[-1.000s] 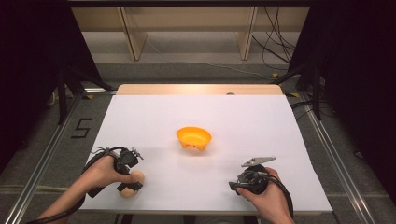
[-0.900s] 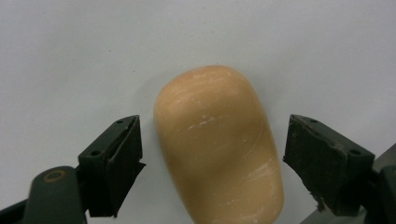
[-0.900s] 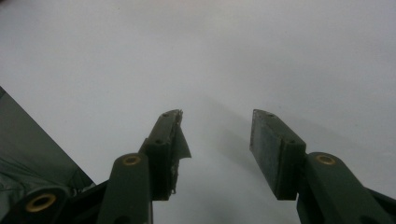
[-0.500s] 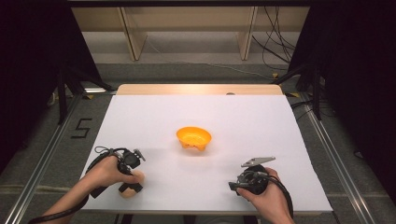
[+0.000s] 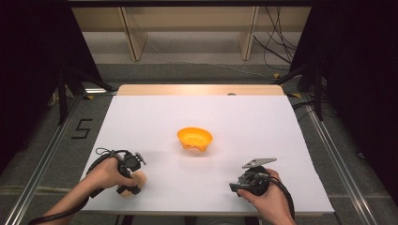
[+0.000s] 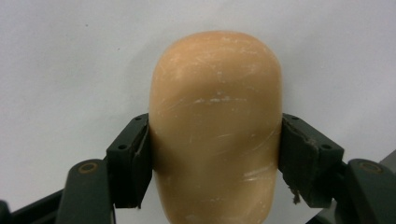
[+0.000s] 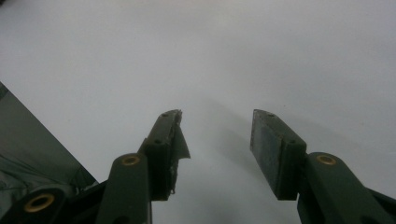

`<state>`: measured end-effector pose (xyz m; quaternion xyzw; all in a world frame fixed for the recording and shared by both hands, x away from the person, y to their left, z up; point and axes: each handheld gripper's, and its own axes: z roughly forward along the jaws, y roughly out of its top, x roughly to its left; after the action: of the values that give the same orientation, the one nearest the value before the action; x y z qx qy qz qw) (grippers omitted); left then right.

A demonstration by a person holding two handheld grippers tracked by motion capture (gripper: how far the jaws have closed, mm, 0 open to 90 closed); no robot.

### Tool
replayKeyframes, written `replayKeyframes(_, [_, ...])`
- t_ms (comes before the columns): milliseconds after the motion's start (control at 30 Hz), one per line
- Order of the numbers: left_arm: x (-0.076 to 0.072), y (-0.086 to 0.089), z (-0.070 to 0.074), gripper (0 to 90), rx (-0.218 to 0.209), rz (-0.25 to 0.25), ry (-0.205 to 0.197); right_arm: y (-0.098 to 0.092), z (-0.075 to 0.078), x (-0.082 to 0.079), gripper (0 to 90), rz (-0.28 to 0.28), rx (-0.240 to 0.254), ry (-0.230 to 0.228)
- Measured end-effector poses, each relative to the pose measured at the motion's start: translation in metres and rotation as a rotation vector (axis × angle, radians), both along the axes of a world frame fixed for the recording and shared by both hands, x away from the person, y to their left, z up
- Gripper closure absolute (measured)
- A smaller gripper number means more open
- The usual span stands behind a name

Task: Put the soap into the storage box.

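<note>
White table (image 5: 291, 122), orange bowl (image 5: 195, 138) near its middle with contents too small to tell, left gripper (image 6: 215, 158) at the near left edge clamped on a tan rounded object (image 6: 215, 121), right gripper (image 7: 215, 140) near right, jaws apart, holding nothing

The left gripper (image 5: 130, 183) is held by the left hand (image 5: 106, 172) at the near left of the table, its jaws pressed against both sides of a rounded tan object (image 6: 215, 126). The right gripper (image 5: 236, 187) is held by the right hand (image 5: 266, 199) at the near right, its jaws parted with nothing between them.
</note>
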<state>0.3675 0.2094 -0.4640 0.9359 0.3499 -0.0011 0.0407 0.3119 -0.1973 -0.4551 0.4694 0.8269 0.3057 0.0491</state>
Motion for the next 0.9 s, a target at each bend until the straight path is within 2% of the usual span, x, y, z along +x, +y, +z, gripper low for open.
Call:
replayKeyframes(200, [-0.002,0.002,0.001,32.3,-0.019,-0.015,-0.006,0.0,0.0,0.0,53.4,-0.001,0.0,-0.002])
replayKeyframes(433, [-0.002,0.002,0.005,32.4,-0.044,-0.063,-0.023,0.0,0.001,0.0,53.4,-0.008,0.003,-0.004])
replayKeyframes(533, [-0.003,0.001,0.009,32.4,-0.063,-0.078,-0.042,0.0,0.0,0.0,53.4,-0.01,0.019,0.008])
replayKeyframes(567, [-0.003,0.001,0.009,32.4,-0.063,-0.078,-0.042,0.0,0.001,-0.001,53.4,-0.014,0.007,0.01])
replayKeyframes(600, [-0.003,0.0,0.011,32.4,-0.074,-0.084,-0.055,0.001,0.0,-0.001,53.4,-0.017,0.015,-0.001])
replayKeyframes(700, [-0.004,-0.001,0.017,32.4,-0.102,-0.092,-0.081,0.002,0.001,-0.002,53.4,-0.036,0.025,0.022])
replayKeyframes(733, [-0.004,-0.002,0.018,32.4,-0.112,-0.092,-0.086,0.002,0.0,-0.002,53.4,-0.035,0.032,0.002])
replayKeyframes(800, [-0.004,-0.003,0.022,32.4,-0.122,-0.103,-0.098,-0.001,0.002,0.0,53.5,-0.007,0.005,-0.012])
replayKeyframes(900, [-0.005,-0.004,0.024,32.4,-0.138,-0.113,-0.122,-0.001,0.002,0.0,53.4,-0.014,0.004,-0.005])
